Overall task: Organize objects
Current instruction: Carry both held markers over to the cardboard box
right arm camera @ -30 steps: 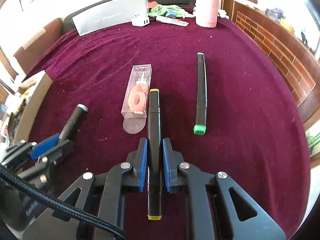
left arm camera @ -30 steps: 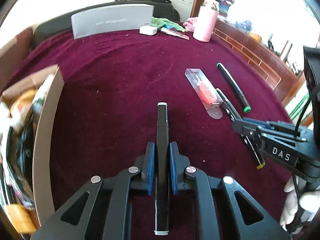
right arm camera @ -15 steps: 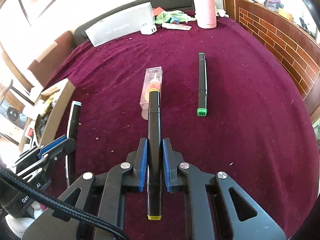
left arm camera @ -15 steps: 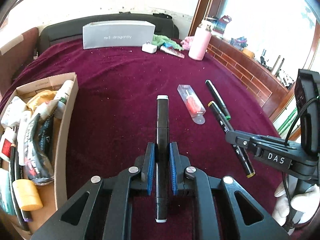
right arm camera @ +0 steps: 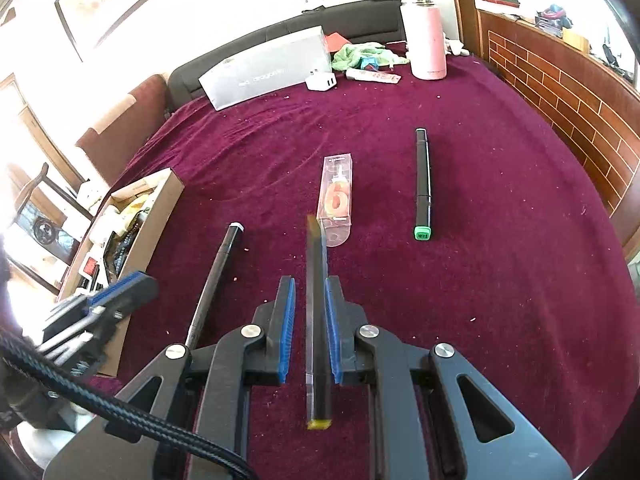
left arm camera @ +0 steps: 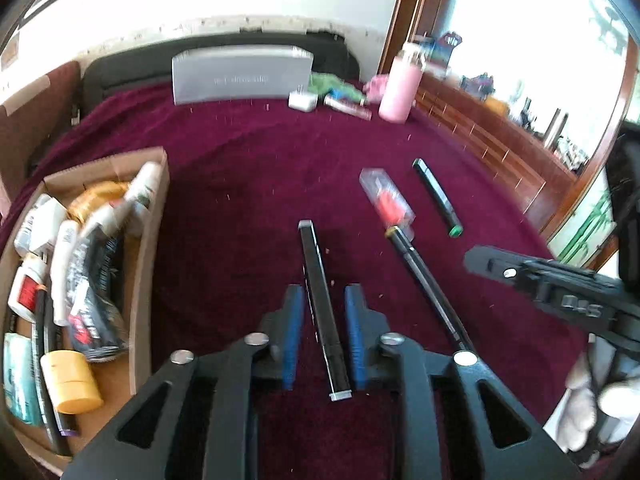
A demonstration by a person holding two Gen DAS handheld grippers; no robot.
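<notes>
Left wrist view: the left tongs (left arm camera: 323, 332), just opening, straddle a grey-capped marker (left arm camera: 322, 308) without pressing it. A cardboard box (left arm camera: 148, 264) at the worktop's (left arm camera: 248, 160) left edge holds tubes, bottles and a yellow-lidded jar (left arm camera: 70, 382).

Right wrist view: the right tongs (right arm camera: 310, 330) clench a yellow-tipped marker (right arm camera: 318, 320) above the worktop's middle.

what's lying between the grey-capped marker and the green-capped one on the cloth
In the right wrist view, the clear number-six candle pack lies between the grey-capped marker and the green-capped marker; the yellow-capped marker is held above that stretch.
</notes>
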